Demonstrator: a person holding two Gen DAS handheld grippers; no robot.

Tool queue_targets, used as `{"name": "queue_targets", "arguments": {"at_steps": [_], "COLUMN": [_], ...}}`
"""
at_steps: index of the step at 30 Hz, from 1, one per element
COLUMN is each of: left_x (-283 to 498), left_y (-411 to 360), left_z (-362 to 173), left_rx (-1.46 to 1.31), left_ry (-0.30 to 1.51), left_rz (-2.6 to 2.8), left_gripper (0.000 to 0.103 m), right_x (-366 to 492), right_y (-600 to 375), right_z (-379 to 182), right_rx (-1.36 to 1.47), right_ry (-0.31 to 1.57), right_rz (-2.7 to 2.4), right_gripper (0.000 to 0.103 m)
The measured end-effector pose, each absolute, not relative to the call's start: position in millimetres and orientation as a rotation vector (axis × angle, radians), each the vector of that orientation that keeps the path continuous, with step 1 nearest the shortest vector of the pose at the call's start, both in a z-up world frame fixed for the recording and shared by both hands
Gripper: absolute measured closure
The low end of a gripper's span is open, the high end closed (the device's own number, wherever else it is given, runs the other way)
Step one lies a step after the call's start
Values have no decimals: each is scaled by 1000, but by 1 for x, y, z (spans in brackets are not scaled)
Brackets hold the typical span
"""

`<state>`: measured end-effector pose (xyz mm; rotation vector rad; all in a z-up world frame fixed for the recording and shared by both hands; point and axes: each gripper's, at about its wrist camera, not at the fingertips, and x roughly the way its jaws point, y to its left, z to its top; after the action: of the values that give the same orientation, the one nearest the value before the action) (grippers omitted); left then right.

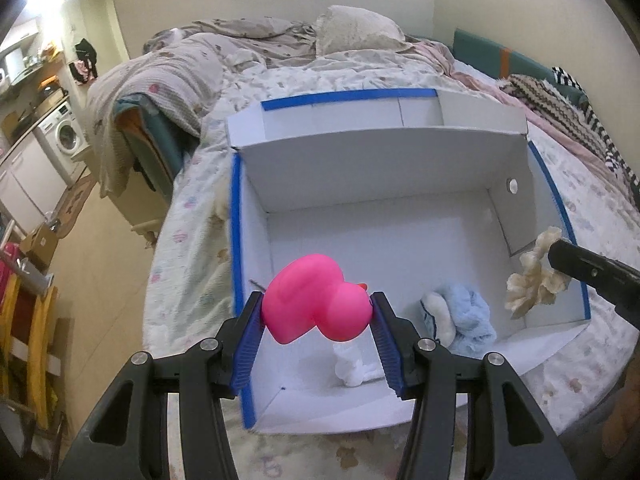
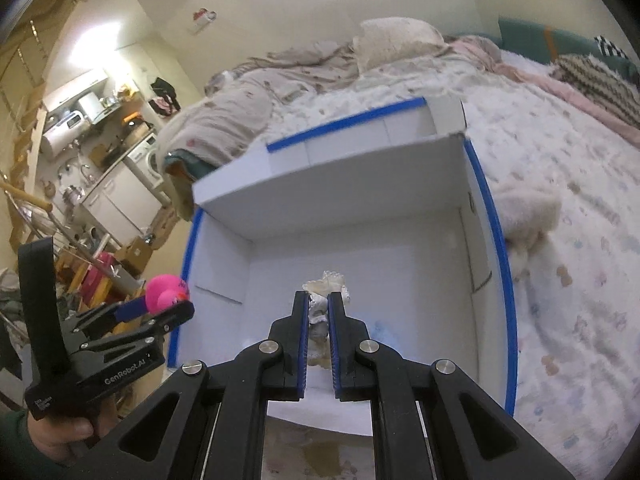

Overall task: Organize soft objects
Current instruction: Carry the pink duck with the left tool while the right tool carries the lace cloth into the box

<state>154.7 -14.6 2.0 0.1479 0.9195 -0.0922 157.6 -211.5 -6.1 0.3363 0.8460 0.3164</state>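
Observation:
A white cardboard box [image 1: 380,160] with blue taped edges lies open on the bed. My left gripper [image 1: 318,310] is shut on a pink rubber duck [image 1: 316,300] above the box's near left corner. My right gripper [image 2: 319,300] is shut on a cream frilly soft toy [image 2: 326,282] and holds it over the box [image 2: 340,184]; the toy also shows in the left wrist view [image 1: 532,276] at the box's right side. A light blue soft toy [image 1: 464,316] and a small white object [image 1: 354,368] lie on the box floor. The duck shows in the right wrist view [image 2: 166,286].
The box sits on a bed with a pale patterned cover [image 1: 192,240]. A crumpled duvet [image 1: 180,68] and a pillow [image 1: 356,28] lie at the far end. A cream plush [image 2: 528,208] lies right of the box. A washing machine [image 1: 64,136] and cluttered floor are to the left.

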Motion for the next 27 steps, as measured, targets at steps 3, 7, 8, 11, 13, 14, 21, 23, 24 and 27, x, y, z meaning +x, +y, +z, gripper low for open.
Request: {"name": "queue_targets", "arguments": {"at_steps": [3, 7, 8, 11, 13, 14, 21, 23, 24, 27], "left_x": [158, 165, 166, 169, 171, 172, 176, 176, 177, 178], "left_y": [-20, -24, -26, -29, -29, -29, -25, -26, -26, -27], "left_z": [-10, -27, -30, -37, -40, -42, -49, -49, -50, -52], "left_rx": [153, 139, 134, 129, 118, 111, 107, 99, 96, 98], "left_ry": [922, 958, 965, 980, 989, 993, 1016, 1021, 1024, 1034], "left_rz": [-106, -125, -129, -135, -140, -142, -136, -141, -142, -146], "left_gripper": [54, 54, 54, 54, 54, 54, 54, 54, 54, 54], "right_x": [159, 163, 163, 166, 167, 168, 183, 186, 187, 189], "right_y": [-212, -211, -210, -209, -205, -204, -189, -184, -182, -177], "right_z": [-13, -21, -24, -31, -34, -35, -50, -56, -59, -65], "right_rx": [339, 353, 352, 354, 356, 354, 326, 312, 308, 297], "right_ry": [859, 879, 887, 909, 922, 928, 995, 1022, 1034, 1061], "right_rz": [309, 312, 309, 309, 316, 319, 326, 320, 318, 317], "right_gripper": [92, 92, 92, 92, 92, 92, 92, 92, 92, 92]}}
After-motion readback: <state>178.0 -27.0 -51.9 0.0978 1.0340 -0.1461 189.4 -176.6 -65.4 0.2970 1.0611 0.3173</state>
